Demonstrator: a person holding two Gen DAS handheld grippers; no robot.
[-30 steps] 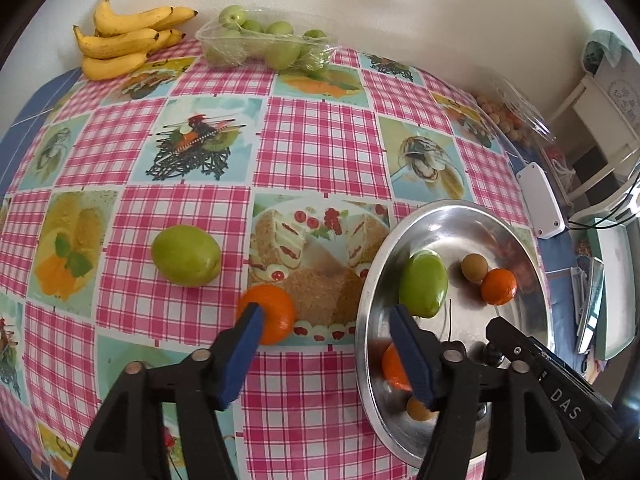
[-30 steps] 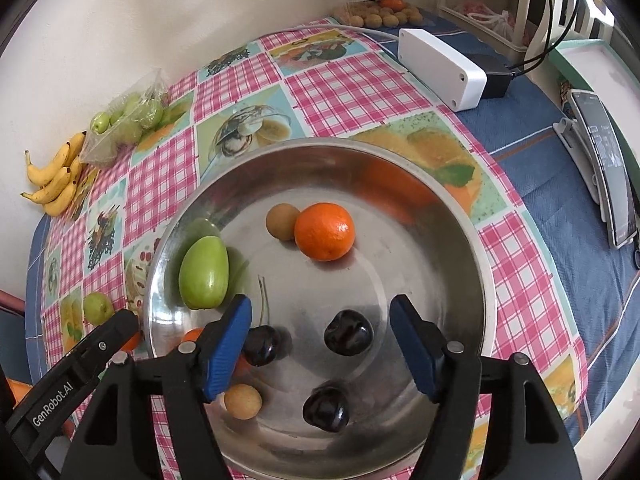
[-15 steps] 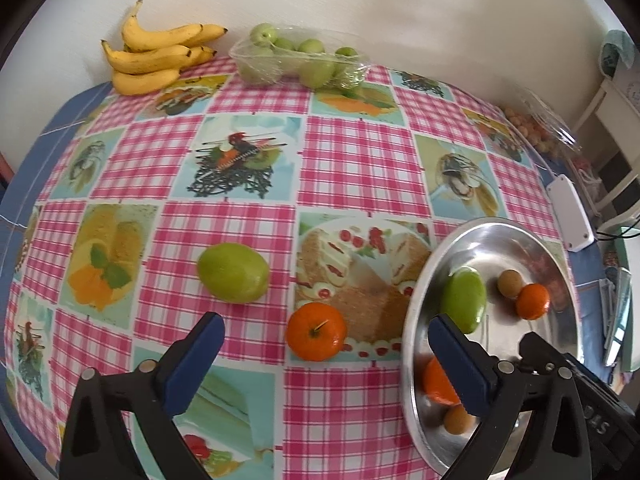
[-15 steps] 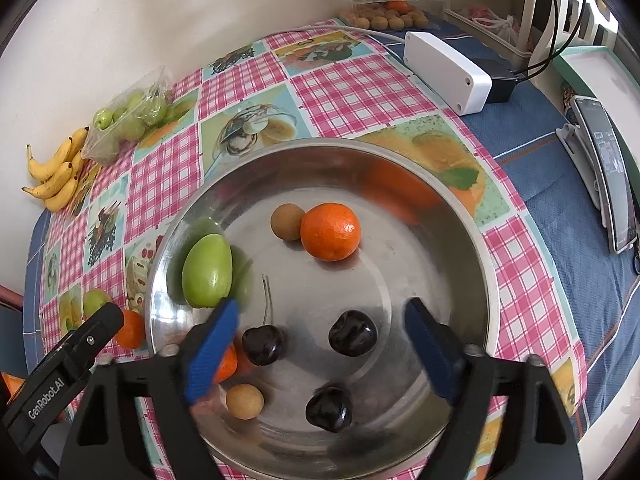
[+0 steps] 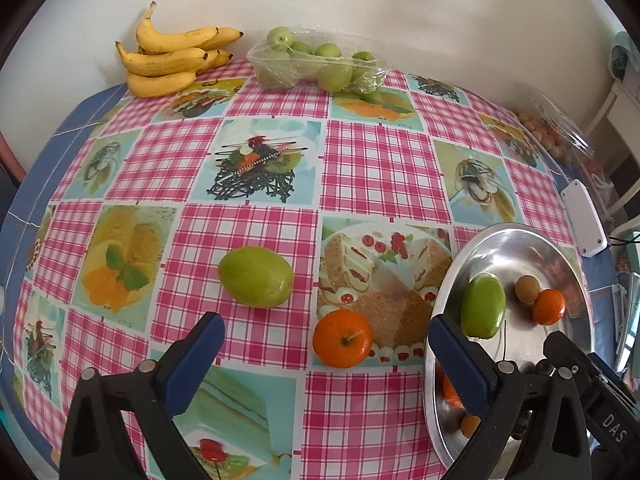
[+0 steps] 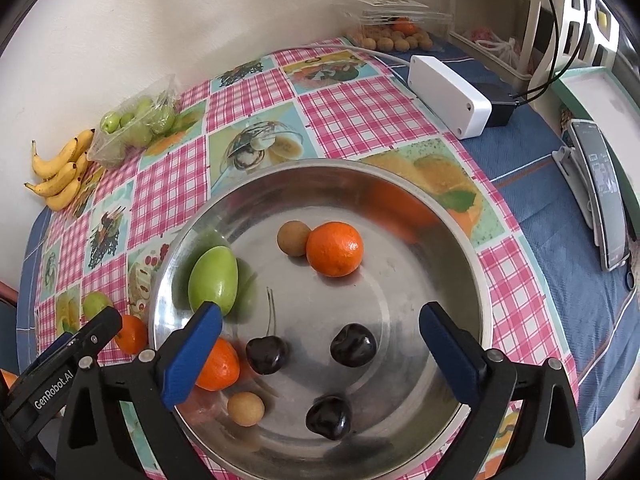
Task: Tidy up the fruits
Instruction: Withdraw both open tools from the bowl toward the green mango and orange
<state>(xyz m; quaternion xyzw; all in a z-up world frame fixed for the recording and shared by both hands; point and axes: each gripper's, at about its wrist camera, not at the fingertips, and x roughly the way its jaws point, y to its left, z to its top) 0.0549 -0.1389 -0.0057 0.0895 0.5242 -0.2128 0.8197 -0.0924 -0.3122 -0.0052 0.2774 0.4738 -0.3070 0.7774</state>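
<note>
Through my left wrist camera, "DAS" shows on the right gripper body at lower right. My left gripper hangs spread wide, grasping nothing. A green mango lies on the checked tablecloth, long axis running left-right, beside an orange (stem up).

Through the right wrist camera, "GenRobot.AI" reads on the left gripper's body. My right gripper's jaws are opening, empty, over the steel bowl, where another mango points toward the far rim.
</note>
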